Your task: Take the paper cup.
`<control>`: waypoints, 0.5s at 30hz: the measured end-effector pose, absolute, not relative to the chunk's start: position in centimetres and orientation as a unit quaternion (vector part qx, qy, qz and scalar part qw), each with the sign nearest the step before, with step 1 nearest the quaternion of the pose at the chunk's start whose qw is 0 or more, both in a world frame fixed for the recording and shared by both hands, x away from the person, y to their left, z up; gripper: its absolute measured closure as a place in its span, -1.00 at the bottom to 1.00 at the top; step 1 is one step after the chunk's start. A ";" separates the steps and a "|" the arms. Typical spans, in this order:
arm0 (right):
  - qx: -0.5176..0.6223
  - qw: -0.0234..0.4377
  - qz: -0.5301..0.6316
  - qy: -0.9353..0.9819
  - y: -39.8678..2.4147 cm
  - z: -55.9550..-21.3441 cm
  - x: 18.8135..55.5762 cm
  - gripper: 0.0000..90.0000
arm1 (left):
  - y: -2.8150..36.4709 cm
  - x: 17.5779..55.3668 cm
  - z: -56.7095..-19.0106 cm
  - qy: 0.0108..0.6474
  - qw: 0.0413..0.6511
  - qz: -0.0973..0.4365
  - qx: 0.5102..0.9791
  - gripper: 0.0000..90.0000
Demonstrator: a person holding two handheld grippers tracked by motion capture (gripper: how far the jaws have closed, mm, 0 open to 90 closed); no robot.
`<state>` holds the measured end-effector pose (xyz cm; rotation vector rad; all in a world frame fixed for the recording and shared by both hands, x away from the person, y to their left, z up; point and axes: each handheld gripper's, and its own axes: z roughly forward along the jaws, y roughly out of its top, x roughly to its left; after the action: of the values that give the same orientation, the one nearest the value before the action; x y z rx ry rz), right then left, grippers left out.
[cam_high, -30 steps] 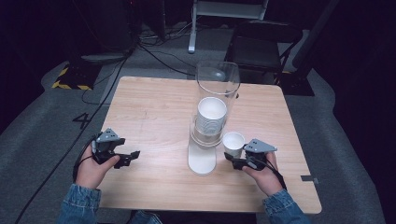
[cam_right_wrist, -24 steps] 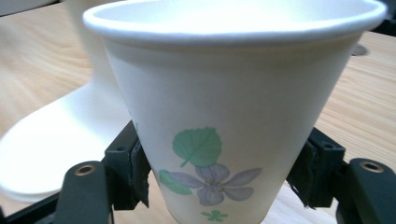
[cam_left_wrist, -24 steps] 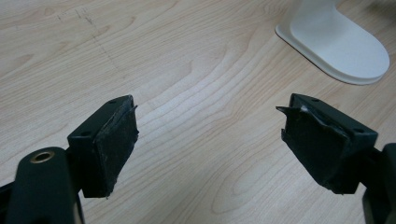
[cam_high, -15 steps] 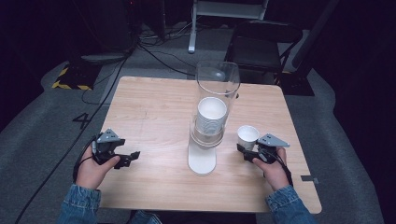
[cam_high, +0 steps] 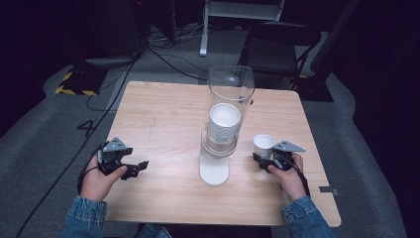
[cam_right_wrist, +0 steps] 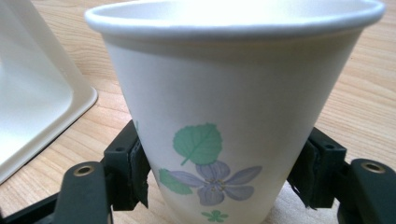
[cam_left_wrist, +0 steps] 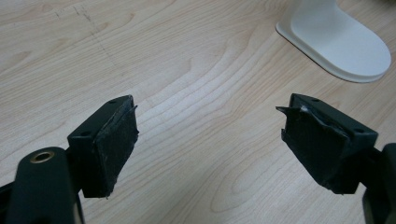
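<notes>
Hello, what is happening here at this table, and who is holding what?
A person sits at a wooden table with a gripper in each hand. The right gripper has a white paper cup with a flower print between its jaws; the cup stands upright to the right of a clear cup dispenser that holds a stack of cups. Its jaws have just been opening, and the pads look slightly off the cup's sides. The left gripper is open with nothing between its jaws, low over the table.

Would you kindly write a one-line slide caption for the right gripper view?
Right tongs flank the base of an upright flower-printed paper cup on the wooden table.
</notes>
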<state>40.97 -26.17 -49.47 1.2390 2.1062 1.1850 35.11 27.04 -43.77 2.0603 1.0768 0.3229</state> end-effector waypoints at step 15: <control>0.461 0.196 0.407 0.764 -25.9 -49.8 41.2 -0.31 | 27.0 35.1 -43.8 0.422 0.386 0.126 0.811 -0.60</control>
<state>41.18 -25.89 -49.77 1.2909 2.1403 1.1395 35.13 27.02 -43.80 2.0642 1.0752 0.3221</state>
